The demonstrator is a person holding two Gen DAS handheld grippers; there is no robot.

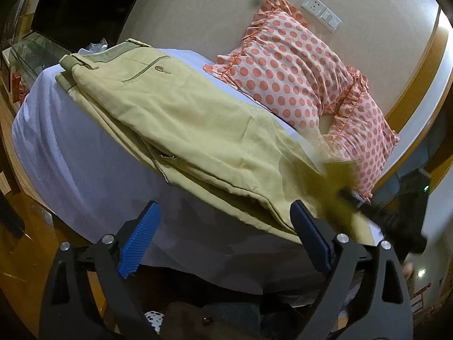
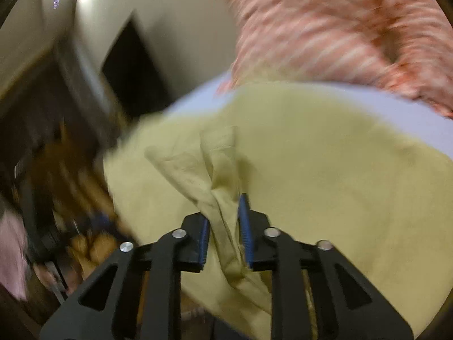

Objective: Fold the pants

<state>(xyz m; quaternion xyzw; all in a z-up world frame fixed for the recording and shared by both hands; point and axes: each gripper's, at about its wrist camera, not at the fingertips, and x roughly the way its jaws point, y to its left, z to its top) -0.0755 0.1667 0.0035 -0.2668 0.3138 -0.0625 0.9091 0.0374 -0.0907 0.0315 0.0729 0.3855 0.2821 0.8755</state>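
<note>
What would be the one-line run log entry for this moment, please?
left gripper: open, empty | right gripper: shut on pants | pants on bed, part folded

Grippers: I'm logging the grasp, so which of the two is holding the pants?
The right gripper: khaki pants fabric is bunched between its blue pads. The left gripper is spread wide with nothing between.

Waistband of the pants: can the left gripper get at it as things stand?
Probably yes. The left gripper is open and empty, and the waistband lies uncovered at the far end of the pants, nothing between them.
</note>
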